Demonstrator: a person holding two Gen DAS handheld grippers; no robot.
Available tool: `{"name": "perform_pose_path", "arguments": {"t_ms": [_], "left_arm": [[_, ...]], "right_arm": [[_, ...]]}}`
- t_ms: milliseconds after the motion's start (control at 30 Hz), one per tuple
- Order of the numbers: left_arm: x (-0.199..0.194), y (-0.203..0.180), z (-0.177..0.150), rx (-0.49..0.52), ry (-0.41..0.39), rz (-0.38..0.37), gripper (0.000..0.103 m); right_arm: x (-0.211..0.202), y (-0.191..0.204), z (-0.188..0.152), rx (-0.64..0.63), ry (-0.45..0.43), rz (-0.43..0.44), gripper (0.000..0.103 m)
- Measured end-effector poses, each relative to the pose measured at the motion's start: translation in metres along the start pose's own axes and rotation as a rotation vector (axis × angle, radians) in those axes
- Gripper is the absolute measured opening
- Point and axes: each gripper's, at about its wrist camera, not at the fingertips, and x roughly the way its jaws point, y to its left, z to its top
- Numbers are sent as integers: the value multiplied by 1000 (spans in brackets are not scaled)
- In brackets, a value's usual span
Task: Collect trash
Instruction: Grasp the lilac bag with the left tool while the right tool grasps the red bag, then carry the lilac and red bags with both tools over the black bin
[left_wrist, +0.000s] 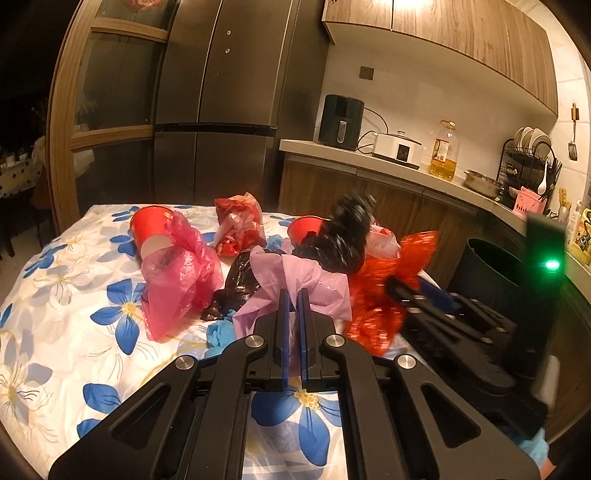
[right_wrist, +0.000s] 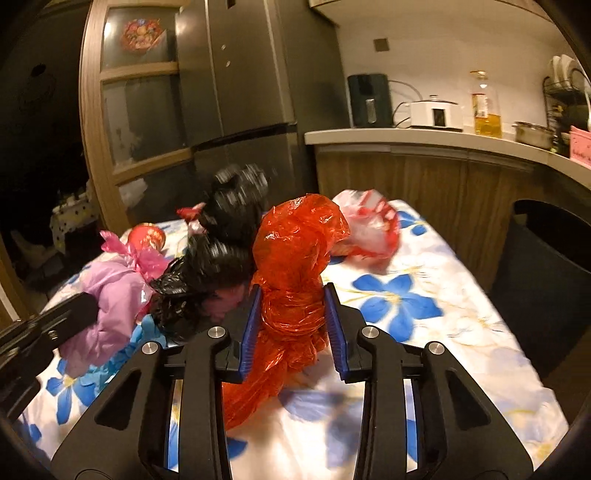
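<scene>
My left gripper (left_wrist: 294, 295) is shut on a lilac plastic bag (left_wrist: 295, 277) just above the flowered table. It also shows in the right wrist view (right_wrist: 107, 295). My right gripper (right_wrist: 293, 295) is closed on a red cellophane bag (right_wrist: 295, 251), its pads against both sides; this bag shows in the left wrist view (left_wrist: 384, 295). A black bag (right_wrist: 221, 251), blurred, rises between the two. Other trash lies on the table: a pink bag (left_wrist: 177, 280), a red-and-clear bag (left_wrist: 238, 225), two red cups (left_wrist: 151, 225) and a white-and-red bag (right_wrist: 369, 229).
A dark trash bin (left_wrist: 491, 273) stands at the table's right, below the counter (left_wrist: 369, 162). The counter carries an air fryer (left_wrist: 340, 122), a cooker, an oil bottle and a dish rack. A fridge (left_wrist: 221, 99) stands behind the table (left_wrist: 55, 295).
</scene>
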Motion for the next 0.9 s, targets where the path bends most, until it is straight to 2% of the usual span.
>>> {"name": "perform_pose_path", "arguments": {"t_ms": [267, 500, 900], "left_arm": [[-8, -23, 1, 28, -10, -17, 4], [-7, -39, 1, 39, 1, -30, 3], [7, -84, 21, 97, -14, -75, 3]], "right_arm": [[-36, -30, -2, 19, -29, -66, 33], [-54, -49, -3, 54, -40, -88, 33], [-81, -76, 11, 80, -104, -128, 33]]}}
